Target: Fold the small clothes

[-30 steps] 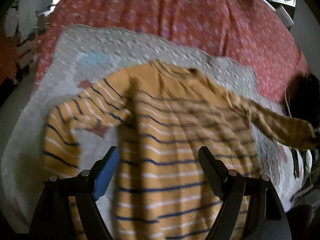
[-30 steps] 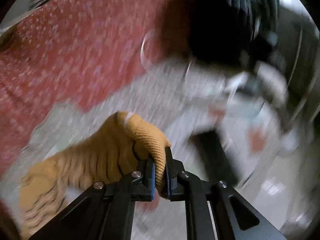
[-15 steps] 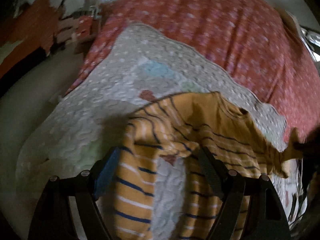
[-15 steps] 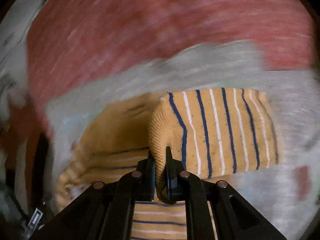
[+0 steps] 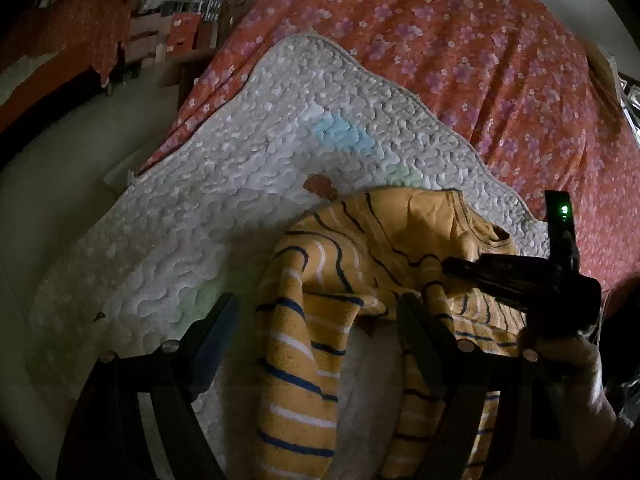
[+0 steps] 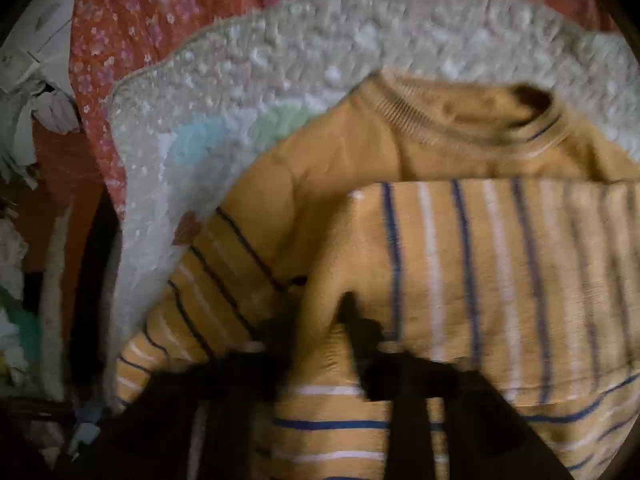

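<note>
Working surface: I saw a white quilted mat spread over a red floral bedsheet, the mat filling the left wrist view from about 8 o'clock up to 1 o'clock.
Task garment: I found the mustard striped sweater lying on the mat, its body bunched from centre toward 5 o'clock in the left wrist view, ribbed collar at 12 o'clock in the right wrist view.
Left sleeve: I saw one striped sleeve drooping down toward 6 o'clock, passing between my left fingers without either one touching it as far as I could judge.
Left gripper: I had the left gripper with its jaws spread wide, blue-padded finger at 7 o'clock, dark finger at 5 o'clock, nothing pinched.
Right gripper: I had the right gripper at 6 o'clock in its own blurred view, jaws pinching a fold of the sweater's striped knit; the same tool showed at 3 o'clock in the left wrist view, laid over the garment's chest.
Folded part: I saw a striped panel drawn across the sweater's front in the right wrist view, its stripes running upright, covering from centre to 3 o'clock below the collar.
Surroundings: I noted cluttered shelves at 11 o'clock in the left wrist view, too dim to identify.
</note>
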Available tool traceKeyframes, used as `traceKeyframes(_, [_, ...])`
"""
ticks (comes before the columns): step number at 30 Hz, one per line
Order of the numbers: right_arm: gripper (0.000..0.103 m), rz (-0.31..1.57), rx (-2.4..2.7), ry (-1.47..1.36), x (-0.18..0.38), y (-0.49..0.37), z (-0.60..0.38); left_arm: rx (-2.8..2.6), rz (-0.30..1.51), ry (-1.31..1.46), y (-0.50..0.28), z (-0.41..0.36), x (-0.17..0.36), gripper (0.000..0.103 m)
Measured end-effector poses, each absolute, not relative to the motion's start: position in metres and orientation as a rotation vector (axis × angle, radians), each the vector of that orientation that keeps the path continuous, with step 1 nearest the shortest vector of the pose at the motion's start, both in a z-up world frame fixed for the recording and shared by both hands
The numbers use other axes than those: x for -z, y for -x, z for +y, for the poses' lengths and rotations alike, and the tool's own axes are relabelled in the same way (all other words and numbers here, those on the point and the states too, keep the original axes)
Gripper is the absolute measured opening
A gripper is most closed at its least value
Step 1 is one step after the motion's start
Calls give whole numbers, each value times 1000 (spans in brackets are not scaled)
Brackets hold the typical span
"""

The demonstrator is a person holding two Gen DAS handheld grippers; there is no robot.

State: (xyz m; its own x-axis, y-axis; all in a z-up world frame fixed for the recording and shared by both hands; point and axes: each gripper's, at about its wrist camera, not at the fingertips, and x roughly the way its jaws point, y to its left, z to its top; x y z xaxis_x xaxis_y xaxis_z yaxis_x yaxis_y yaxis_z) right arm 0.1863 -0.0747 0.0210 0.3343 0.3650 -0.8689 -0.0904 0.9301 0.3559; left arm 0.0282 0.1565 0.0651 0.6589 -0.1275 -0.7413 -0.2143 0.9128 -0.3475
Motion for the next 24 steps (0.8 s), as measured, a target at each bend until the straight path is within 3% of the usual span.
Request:
traceKeyframes(1, [52, 1202, -321, -272, -21, -187, -72, -51, 860, 434, -29, 157, -64, 80])
traceKeyframes(5, [52, 1133, -414, -306, -52, -176, -75, -47, 863, 433, -28, 153, -62, 80])
traceKeyframes(11, [58, 987, -251, -293, -105, -138, -185, 28, 888, 428, -27, 136, -58, 80])
traceKeyframes(17, [58, 1027, 132, -350, -63, -92, -328, 151, 971, 444, -26, 110, -46, 80])
traceKeyframes(21, [59, 1068, 96, -525, -24, -81, -354, 203, 1052, 481, -22, 97, -30, 66])
traceKeyframes(23, [49, 1102, 58, -574, -9, -83, -353, 225, 1094, 504, -18, 89, -21, 56])
traceKeyframes(24, [19, 1105, 54, -568, -5, -83, -351, 231, 1112, 506, -15, 86, -17, 48])
